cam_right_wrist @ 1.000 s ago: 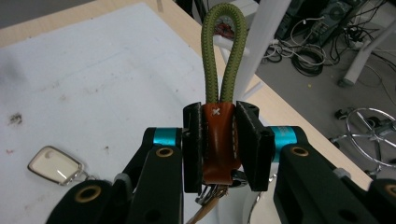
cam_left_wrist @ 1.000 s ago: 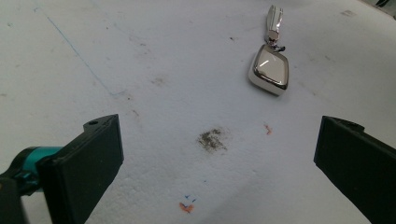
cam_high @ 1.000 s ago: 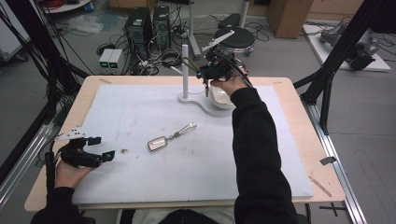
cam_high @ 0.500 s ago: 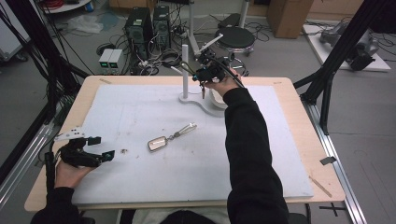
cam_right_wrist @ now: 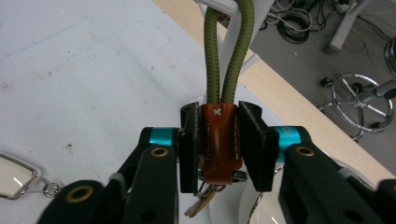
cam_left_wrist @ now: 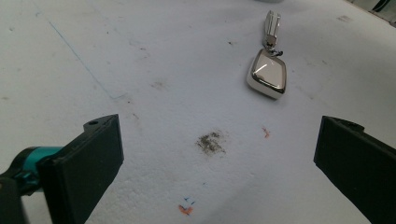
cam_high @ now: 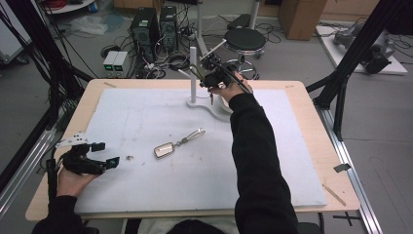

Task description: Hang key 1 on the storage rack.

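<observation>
Ahead of my left claw (cam_left_wrist: 219,144) I see a white, chrome-edged key fob (cam_left_wrist: 267,73) lying flat on the white mat (cam_left_wrist: 140,56), with a dark smudge (cam_left_wrist: 211,141) nearer, just in front of it. Beyond my right claw (cam_right_wrist: 219,135), past the table's wooden edge (cam_right_wrist: 280,88), a chrome stool base (cam_right_wrist: 362,100) and cables (cam_right_wrist: 299,23) sit on the floor

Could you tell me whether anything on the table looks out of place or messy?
Only small things: a dark gritty smudge and orange flecks mark the white mat near the silver keychain. Nothing looks spilled or broken.
</observation>
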`<state>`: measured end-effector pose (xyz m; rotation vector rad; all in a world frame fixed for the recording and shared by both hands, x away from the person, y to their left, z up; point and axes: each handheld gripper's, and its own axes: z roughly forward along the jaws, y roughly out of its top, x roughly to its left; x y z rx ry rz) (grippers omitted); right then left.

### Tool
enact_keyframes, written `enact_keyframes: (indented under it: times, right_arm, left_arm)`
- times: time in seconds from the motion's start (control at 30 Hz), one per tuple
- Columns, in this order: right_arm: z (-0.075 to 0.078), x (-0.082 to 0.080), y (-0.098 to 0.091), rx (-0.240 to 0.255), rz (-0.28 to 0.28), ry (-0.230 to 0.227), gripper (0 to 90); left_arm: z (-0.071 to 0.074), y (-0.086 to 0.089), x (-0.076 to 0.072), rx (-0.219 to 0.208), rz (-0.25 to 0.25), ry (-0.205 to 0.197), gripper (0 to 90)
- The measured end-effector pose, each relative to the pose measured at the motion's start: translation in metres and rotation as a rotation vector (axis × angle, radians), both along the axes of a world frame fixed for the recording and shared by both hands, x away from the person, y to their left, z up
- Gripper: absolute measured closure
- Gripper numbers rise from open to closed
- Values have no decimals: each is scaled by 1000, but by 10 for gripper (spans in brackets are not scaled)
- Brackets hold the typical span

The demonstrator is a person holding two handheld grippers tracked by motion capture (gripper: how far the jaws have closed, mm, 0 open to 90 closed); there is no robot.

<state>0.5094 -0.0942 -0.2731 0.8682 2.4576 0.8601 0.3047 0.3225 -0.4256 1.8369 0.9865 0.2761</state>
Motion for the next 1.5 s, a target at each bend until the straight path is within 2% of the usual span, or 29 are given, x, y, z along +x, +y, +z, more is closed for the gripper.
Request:
enact_keyframes:
  times: [0.03,0.07,0.1,0.2,0.27,0.33,0.43,0.57,0.77,0.87,1.13,1.37,1.5]
  right_arm:
    - [0,1,0,3,-10,9,617]
    - [-1,1,-1,13,-18,11,462]
    - [-1,2,-3,19,-18,35,330]
    - [-3,2,-7,13,-38,59,115]
    - [-4,3,-12,28,-49,95,3]
    - [-5,1,-16,7,-63,93,5]
    - [-6,-3,-23,3,-74,102,5]
    - [-8,-14,-34,54,-73,125,5]
    - [-13,-33,-50,69,-73,120,5]
    - [-17,-39,-60,100,-80,145,5]
    - [-23,-58,-84,140,-85,90,5]
    - [-30,-76,-114,168,-128,70,5]
    - [-36,-87,-131,167,-158,49,5]
  left_arm:
    - [0,0,0,-2,2,-2,19]
    - [0,0,0,-2,2,-2,18]
    - [0,0,0,-3,3,-3,18]
    - [0,1,1,-5,3,-6,19]
    - [0,1,0,-9,9,-10,19]
    - [1,1,0,-14,12,-12,19]
    - [1,1,-1,-9,11,-13,19]
    - [1,1,-1,-18,18,-16,19]
    - [2,2,-1,-22,19,-22,18]
    - [2,2,-1,-24,21,-20,18]
    - [3,3,-1,-34,28,-28,19]
    - [3,3,-1,-28,26,-23,18]
    - [3,3,-1,-30,30,-25,19]
